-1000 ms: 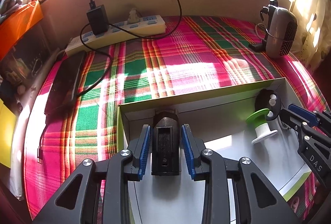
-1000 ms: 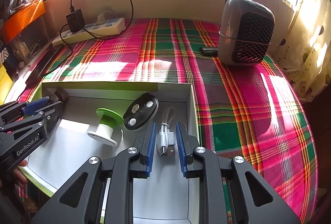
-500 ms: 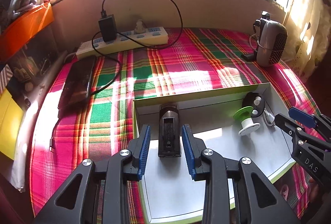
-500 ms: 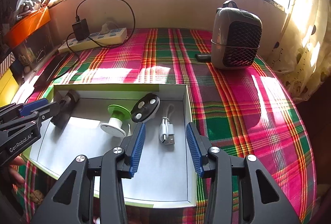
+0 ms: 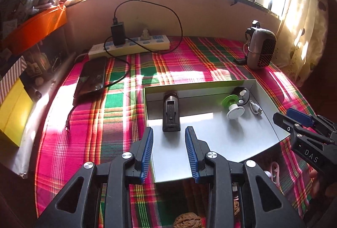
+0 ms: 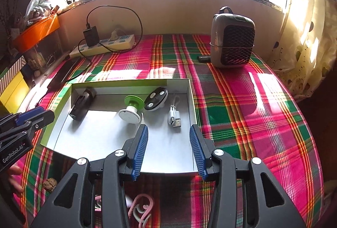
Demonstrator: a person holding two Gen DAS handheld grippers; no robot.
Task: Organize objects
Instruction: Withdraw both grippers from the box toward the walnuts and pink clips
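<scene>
Plaid-covered table (image 6: pixel 242 106) beneath a window: power strip (image 6: pixel 103 45) far left, heater (image 6: pixel 231 38) far right; left tool (image 5: pixel 169 152) and right tool (image 6: pixel 168 149) released, empty, above the tray (image 6: pixel 190 99).

Left hand-held gripper (image 5: pixel 168 150) gapes empty before black device (image 5: pixel 171 112); tray (image 5: pixel 200 86) holds it.

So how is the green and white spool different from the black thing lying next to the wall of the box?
The spool is round, green at one end and white at the other; the black gadget is long, boxy and all dark. The spool sits mid-box, touching the round black disc; the gadget lies alone at the left wall. Both lie inside the white box, outside any tongs.
</scene>
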